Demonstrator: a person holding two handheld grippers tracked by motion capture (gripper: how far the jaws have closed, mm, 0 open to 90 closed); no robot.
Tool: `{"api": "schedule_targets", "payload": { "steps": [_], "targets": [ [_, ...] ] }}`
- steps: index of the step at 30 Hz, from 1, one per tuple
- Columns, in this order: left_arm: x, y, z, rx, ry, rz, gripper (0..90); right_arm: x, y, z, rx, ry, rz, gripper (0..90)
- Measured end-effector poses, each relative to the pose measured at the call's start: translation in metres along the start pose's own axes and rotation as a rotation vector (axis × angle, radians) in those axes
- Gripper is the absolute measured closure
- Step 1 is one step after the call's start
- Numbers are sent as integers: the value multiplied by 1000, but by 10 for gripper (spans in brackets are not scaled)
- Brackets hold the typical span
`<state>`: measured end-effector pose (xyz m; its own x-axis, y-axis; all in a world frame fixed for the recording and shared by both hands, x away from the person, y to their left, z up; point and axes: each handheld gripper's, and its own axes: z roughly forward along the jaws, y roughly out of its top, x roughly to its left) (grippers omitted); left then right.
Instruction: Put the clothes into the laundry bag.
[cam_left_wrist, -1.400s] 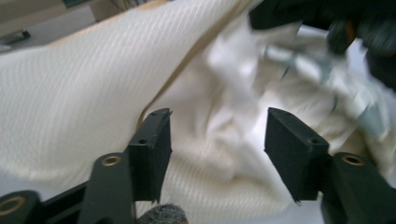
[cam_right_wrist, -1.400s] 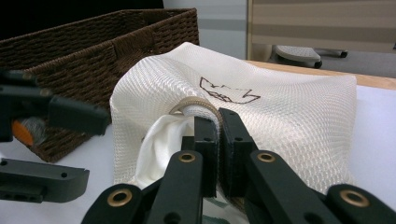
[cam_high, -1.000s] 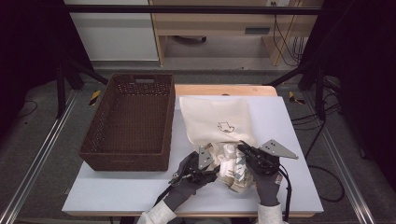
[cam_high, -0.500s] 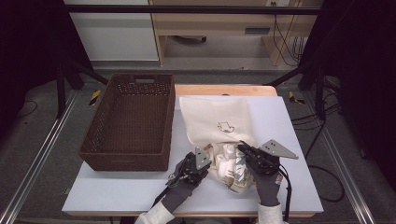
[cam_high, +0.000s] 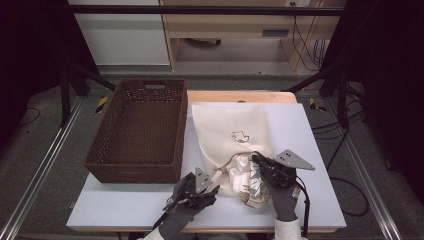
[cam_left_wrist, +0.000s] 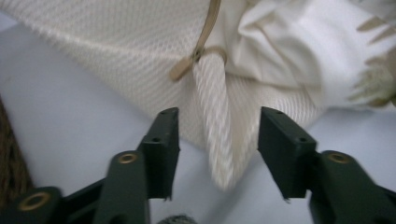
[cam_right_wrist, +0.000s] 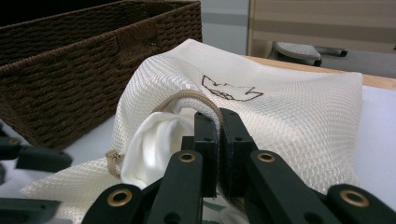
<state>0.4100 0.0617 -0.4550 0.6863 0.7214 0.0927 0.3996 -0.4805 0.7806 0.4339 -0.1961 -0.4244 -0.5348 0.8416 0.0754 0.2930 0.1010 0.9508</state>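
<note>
A white mesh bag with a small printed mark lies on the table, its mouth toward me, and white and patterned cloth bulges out of it. My right gripper is shut on the bag's tan rim, holding it raised above the white cloth. My left gripper stands open at the mouth's left corner. In the left gripper view its jaws flank a pointed fold of mesh without closing on it, just below the tan cord.
A dark brown wicker basket sits to the left of the bag, close to it, seen again as a wall in the right gripper view. Bare pale blue tabletop lies in front of the basket.
My left gripper has drawn back a little from the bag's mouth, toward the front left. The right gripper keeps its hold on the rim and stays put.
</note>
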Motion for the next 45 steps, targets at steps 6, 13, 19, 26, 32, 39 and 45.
{"api": "schedule_targets", "payload": {
  "steps": [6, 13, 19, 26, 32, 39, 45],
  "targets": [
    [10, 2, 15, 39, -41, -35, 562, -1, 1, -1, 5, 9, 4, 867],
    [16, -18, -4, 76, -42, -19, 817, 0, 2, -1, 18, 11, 7, 862],
    [15, -31, -2, 85, -34, -7, 813, 3, 0, 2, 39, 12, -6, 838],
    [17, -34, 2, 75, -31, 6, 763, 7, 2, 0, 32, 32, -16, 620],
    [16, -36, 2, 65, -29, 11, 765, 13, 8, -15, 9, 31, -22, 452],
    [9, -38, 2, 55, 0, 35, 819, 25, 6, -37, 52, 29, -46, 410],
    [12, -38, 2, 55, -19, 12, 826, 31, -16, -42, 160, 27, -26, 413]
  ]
}}
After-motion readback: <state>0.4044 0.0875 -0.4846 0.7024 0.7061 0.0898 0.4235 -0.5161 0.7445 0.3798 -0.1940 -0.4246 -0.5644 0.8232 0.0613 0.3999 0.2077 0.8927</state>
